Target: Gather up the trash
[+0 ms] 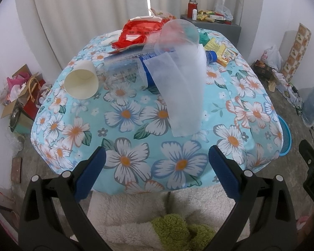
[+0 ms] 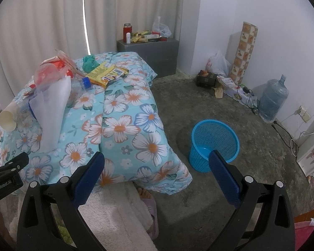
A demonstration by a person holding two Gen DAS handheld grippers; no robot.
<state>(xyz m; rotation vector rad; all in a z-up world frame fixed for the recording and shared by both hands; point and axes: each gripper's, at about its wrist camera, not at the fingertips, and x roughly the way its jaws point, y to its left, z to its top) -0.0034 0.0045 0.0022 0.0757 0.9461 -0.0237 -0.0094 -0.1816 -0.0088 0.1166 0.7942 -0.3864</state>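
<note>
Spread wide and empty on both sides: blue-padded fingers [image 1: 94, 167] of the left gripper [image 1: 156, 167] held back at the near edge of the flower-printed turquoise tablecloth [image 1: 178, 163], those of the right gripper [image 2: 157, 171] hanging over the bare concrete floor [image 2: 251, 146], aimed toward the round blue plastic mesh basket [image 2: 215, 140]. Nothing gripped, nothing touched. Probably the very start, with no piece yet picked.

Trash gathered toward the far half of the table: white paper cup [image 1: 81, 81] on its side, mouth toward the camera; crushed clear plastic bottle with a blue cap [image 1: 127, 71] lying just beside it; tall translucent plastic cup [image 1: 180, 41] tipped over the bottle, with a translucent white sheet [image 1: 182, 96] draped from it toward the near edge; crumpled red wrapper [image 1: 140, 33] behind; yellow snack packets [image 1: 221, 52] to the right.

Basket set on the floor near the table's right corner, apparently empty, likely so that a loaded hand need only swing sideways and drop. Sheet lying nearest, so perhaps the easiest first grab, though thin and limp, likely to slip or drag the cup along.
</note>
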